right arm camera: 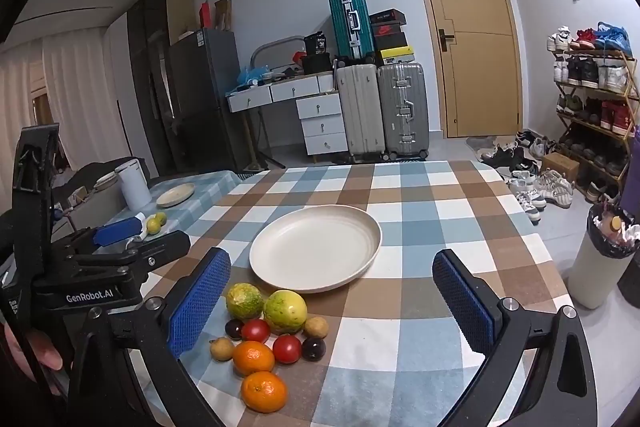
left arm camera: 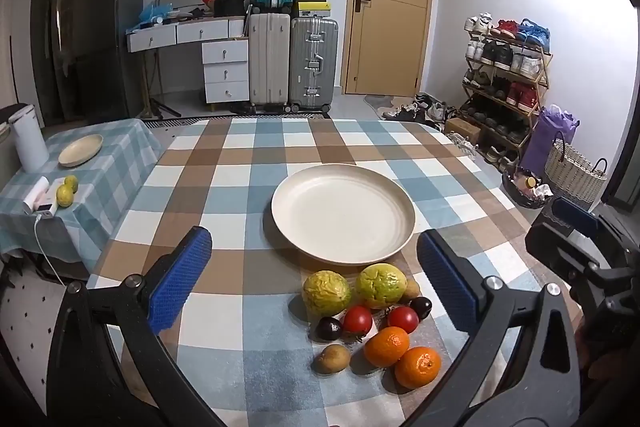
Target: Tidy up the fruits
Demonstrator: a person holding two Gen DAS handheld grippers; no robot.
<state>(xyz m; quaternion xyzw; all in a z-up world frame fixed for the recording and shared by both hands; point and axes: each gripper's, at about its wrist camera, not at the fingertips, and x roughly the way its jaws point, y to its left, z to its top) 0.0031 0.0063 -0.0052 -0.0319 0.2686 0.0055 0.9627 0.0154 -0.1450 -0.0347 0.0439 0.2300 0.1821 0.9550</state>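
A bare cream plate (left arm camera: 343, 213) (right arm camera: 316, 253) sits mid-table on the checked cloth. Just in front of it lies a cluster of fruit: two yellow-green ones (left arm camera: 352, 287) (right arm camera: 266, 306), two red tomatoes (left arm camera: 380, 319) (right arm camera: 272, 339), two dark plums (left arm camera: 329, 329) (right arm camera: 313, 348), two oranges (left arm camera: 402, 355) (right arm camera: 258, 373) and two small tan fruits (left arm camera: 331, 358) (right arm camera: 222, 349). My left gripper (left arm camera: 314, 283) hangs open above the cluster, nothing between its blue pads. My right gripper (right arm camera: 332, 303) is open too, to the right of the fruit, empty. Each gripper shows at the edge of the other's view.
A lower side table (left arm camera: 116, 163) at the left carries a small plate (left arm camera: 81, 149), two lemons (left arm camera: 67, 190), a white kettle (left arm camera: 27, 137) and a charger. A lined bin (right arm camera: 600, 255) stands right of the table. Suitcases, drawers, a shoe rack and a door line the far wall.
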